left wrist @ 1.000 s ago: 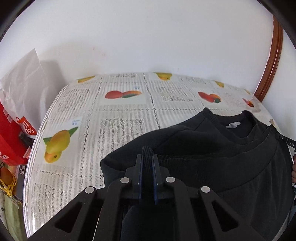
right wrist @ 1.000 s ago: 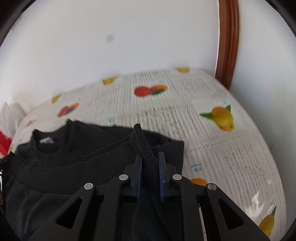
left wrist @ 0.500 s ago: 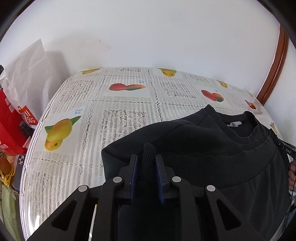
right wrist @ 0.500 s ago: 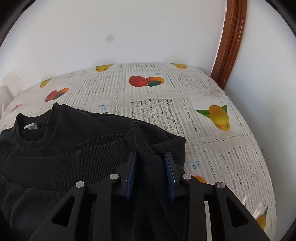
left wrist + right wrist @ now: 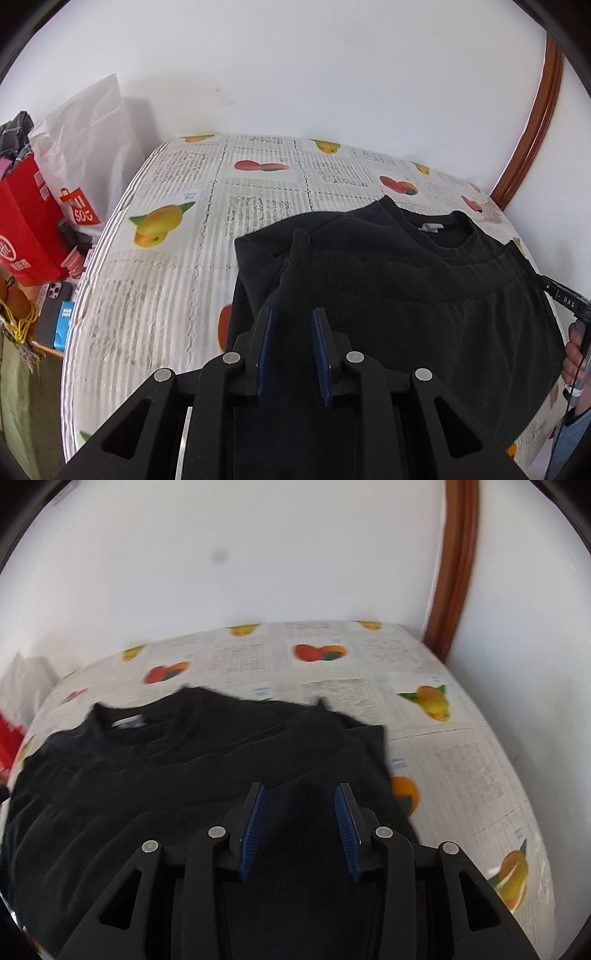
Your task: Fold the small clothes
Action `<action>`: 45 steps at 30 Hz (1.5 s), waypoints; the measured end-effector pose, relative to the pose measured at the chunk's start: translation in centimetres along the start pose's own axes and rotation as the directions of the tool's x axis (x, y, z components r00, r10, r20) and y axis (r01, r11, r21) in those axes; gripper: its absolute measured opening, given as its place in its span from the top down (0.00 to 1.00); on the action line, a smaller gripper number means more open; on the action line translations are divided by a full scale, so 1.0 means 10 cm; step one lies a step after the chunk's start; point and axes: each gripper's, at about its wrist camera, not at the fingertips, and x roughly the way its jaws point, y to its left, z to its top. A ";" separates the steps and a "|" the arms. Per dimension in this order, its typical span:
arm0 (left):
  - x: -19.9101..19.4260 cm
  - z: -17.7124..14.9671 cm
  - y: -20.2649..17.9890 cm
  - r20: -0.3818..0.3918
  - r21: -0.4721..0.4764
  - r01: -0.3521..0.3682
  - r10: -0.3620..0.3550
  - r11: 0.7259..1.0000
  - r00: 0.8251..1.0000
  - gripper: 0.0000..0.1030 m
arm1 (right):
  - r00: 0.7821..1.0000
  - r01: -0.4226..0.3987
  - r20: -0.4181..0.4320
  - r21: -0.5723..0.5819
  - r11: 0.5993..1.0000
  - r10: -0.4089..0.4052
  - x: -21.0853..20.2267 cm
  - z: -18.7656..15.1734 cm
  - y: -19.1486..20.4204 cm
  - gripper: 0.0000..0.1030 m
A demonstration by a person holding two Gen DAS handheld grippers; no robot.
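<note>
Sweatshirt (image 5: 424,295), black, lies on the fruit-print tablecloth (image 5: 184,266) with its ribbed hem folded up to just below the collar (image 5: 448,232), the white neck label showing. At the far left, off the table, stand a red bag (image 5: 26,236) and a white shopping bag (image 5: 88,147).

Next comes the left gripper (image 5: 291,350): its jaws have just been opening, and the blue pads now stand apart with the ribbed hem corner (image 5: 301,251) lying loose beyond them, no longer pinched.

Further right, the right gripper (image 5: 300,827) has likewise just been opening, wider than the left one; its pads are clear of the cloth, which lies flat beneath and between them.

The step in hand looks like releasing the bottom-up fold. To do it well, both jaws should come fully clear before lifting away, straight back, so neither pad drags the hem. The left corner stands up a little and may want pressing flat before the next fold.
</note>
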 end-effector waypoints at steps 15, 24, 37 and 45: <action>-0.51 -1.04 0.29 -0.054 -0.021 0.029 -0.030 0.999 0.998 0.64 | 0.987 -0.161 -0.015 -0.221 0.962 0.161 -0.22 -0.83 1.43 0.58; -0.80 -1.37 0.35 -0.012 0.023 -0.012 0.012 1.000 1.000 0.46 | 0.992 -0.128 -0.045 -0.267 0.955 0.120 -0.44 -1.21 1.45 0.58; -0.87 -1.65 0.66 -0.030 -0.018 -0.031 0.031 0.999 0.999 0.46 | 0.991 -0.121 -0.002 -0.411 0.904 0.132 -1.04 -1.60 2.02 0.54; -1.02 -1.75 1.03 -0.017 -0.070 -0.003 0.002 0.998 1.000 0.38 | 0.961 -0.243 -0.037 -0.583 0.775 0.273 -1.05 -1.85 3.18 0.42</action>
